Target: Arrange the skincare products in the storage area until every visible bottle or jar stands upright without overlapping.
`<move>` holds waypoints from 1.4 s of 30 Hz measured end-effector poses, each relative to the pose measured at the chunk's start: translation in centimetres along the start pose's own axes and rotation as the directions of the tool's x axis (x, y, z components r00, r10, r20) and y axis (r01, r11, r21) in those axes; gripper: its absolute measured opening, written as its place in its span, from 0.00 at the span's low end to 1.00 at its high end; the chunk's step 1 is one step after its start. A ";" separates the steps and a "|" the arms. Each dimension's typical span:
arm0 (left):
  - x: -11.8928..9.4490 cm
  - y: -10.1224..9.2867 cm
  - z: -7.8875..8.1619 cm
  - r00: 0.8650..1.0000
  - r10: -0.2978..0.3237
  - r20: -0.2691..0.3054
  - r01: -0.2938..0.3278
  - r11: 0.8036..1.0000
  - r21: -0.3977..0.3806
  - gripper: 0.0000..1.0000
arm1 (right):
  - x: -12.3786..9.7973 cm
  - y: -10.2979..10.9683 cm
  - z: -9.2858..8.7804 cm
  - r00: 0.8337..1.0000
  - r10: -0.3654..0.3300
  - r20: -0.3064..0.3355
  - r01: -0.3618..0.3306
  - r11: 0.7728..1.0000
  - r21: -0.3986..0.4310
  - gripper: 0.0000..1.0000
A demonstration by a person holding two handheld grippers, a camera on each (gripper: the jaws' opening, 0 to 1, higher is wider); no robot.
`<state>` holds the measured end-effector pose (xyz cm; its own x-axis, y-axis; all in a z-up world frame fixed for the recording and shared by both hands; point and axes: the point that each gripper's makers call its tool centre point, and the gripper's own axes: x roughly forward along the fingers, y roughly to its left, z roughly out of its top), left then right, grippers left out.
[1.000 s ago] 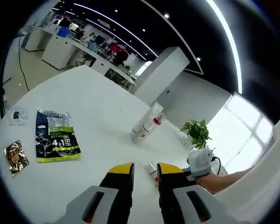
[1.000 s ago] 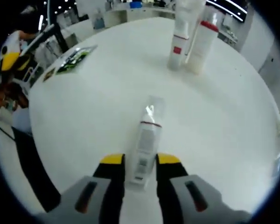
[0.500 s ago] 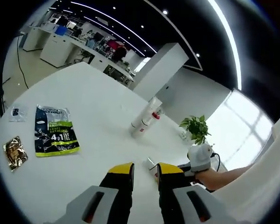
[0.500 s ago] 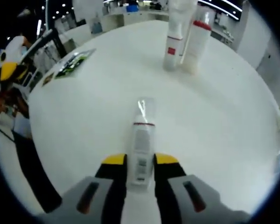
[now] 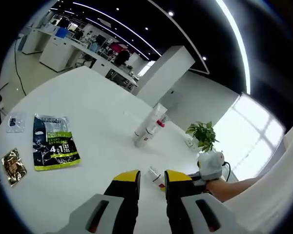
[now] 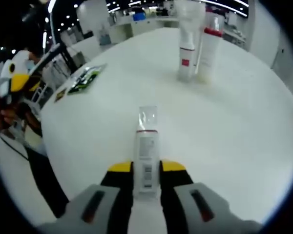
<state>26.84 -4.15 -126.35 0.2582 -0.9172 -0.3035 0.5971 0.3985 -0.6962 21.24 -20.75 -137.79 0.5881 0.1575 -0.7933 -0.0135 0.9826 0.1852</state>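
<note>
White plastic tube with a clear cap [image 6: 146, 146] lies on the white round surface [image 6: 244, 141], and my right hand-held gripper [image 6: 146, 168] clenches its lower end. My left hand-held gripper [image 5: 152, 178] hangs released, grasping nothing; two tall white bottles [image 6: 196, 44] stand upright farther off.

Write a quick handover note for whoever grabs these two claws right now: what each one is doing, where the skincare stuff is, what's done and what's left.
Right claw: shut on the lying bottle, clear cap pointing away, on the white table.
Left claw: holds nothing, jaws a little apart, raised over the table's near side.
Done: two tall bottles stand upright side by side at the far end.
Left: stand the gripped bottle upright, clear of those two.
Sachets lie flat to the left.
</note>
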 end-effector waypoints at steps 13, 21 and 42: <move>-0.8 0.2 -0.6 0.999 0.012 -0.031 -0.011 1.000 0.015 0.21 | -0.6 2.4 3.6 0.976 0.094 0.194 -0.142 0.958 0.250 0.18; -0.9 0.4 0.1 1.000 0.004 -0.008 -0.004 1.000 -0.008 0.22 | -2.2 7.3 6.0 0.930 0.220 0.296 -0.285 0.938 0.197 0.18; -1.1 -3.7 1.5 0.967 -0.230 0.106 0.243 0.961 -0.135 0.30 | -8.8 15.0 9.8 0.691 0.537 0.484 -0.651 0.753 0.093 0.18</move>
<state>25.48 -4.65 -122.46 0.1931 -0.9791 -0.0643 0.5340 0.1599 -0.8302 23.80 -8.40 -122.34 0.7905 0.5891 -0.1677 -0.3175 0.6283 0.7102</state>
